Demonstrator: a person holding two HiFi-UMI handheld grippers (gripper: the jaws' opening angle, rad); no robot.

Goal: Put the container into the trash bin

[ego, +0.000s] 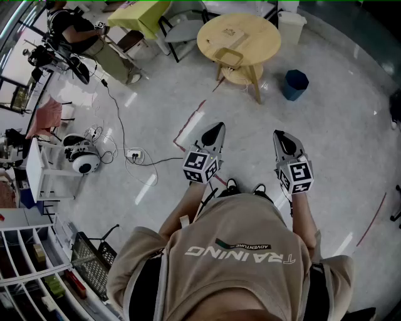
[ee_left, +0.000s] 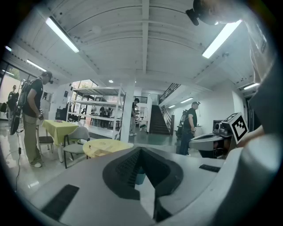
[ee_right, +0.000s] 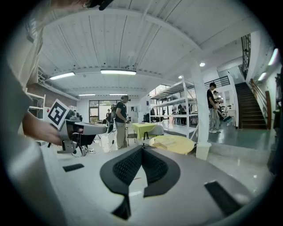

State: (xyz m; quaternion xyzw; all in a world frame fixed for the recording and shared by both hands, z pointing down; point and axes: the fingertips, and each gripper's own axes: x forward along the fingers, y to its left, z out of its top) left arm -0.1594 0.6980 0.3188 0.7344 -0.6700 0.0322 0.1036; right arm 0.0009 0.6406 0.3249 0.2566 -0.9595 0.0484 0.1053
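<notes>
A tan open container [ego: 229, 57] lies near the front edge of a round wooden table [ego: 263, 44]. The dark blue trash bin [ego: 294, 84] stands on the floor to the table's right. Both are well ahead of me. My left gripper [ego: 217, 128] and right gripper [ego: 279, 135] are held side by side at waist height, pointing forward, both shut and empty. In the left gripper view the gripper [ee_left: 140, 150] has its jaws together, and the bin [ee_left: 140, 176] shows below their tips, with the table [ee_left: 106, 147] at left. The right gripper [ee_right: 141, 150] faces the table [ee_right: 174, 143] with the container [ee_right: 164, 143] on it.
A white bin [ego: 290, 26] stands behind the table, with chairs [ego: 182, 30] and a yellow-clothed table [ego: 139, 14] beyond. Cables and a power strip [ego: 133, 154] lie on the floor at left, near shelving [ego: 37, 169]. Several people stand about the hall [ee_left: 33, 114].
</notes>
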